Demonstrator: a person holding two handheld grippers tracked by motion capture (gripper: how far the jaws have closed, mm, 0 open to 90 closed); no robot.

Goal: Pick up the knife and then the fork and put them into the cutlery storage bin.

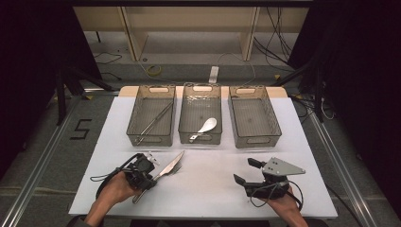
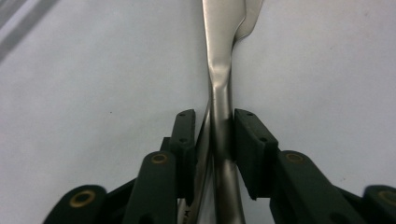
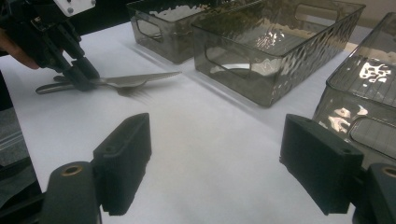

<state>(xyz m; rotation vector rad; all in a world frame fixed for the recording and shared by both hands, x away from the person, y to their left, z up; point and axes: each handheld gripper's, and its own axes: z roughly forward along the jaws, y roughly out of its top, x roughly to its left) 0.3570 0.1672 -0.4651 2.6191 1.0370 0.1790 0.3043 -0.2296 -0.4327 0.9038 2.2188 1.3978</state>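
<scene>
**Steel knife pinched between matte black pads**

The left gripper (image 2: 212, 135) has its jaws closed on the handle of a knife (image 1: 169, 165), a slim piece of brushed, glossy steel that narrows at the neck just beyond the fingertips (image 2: 250, 135) and widens into a serrated blade ahead of them. A fork (image 1: 176, 168) of the same bright metal lies right against the knife, its tines beside the blade; whether the pads also catch its handle cannot be told. Both pieces lie low over the smooth white table (image 1: 213, 189).

The right gripper (image 3: 215, 158) rests with its blocky, rubber-like jaws wide apart and nothing between them.

Beyond the fingertips of both grippers stand three rectangular bins of smoky, rippled translucent plastic with cut-out handles. The left bin (image 1: 137, 124) holds thin metal tongs (image 1: 153, 122) laid diagonally. The middle bin (image 1: 185, 124) holds a white, glossy spoon (image 1: 204, 127). The right bin (image 1: 238, 124) is bare inside.
</scene>
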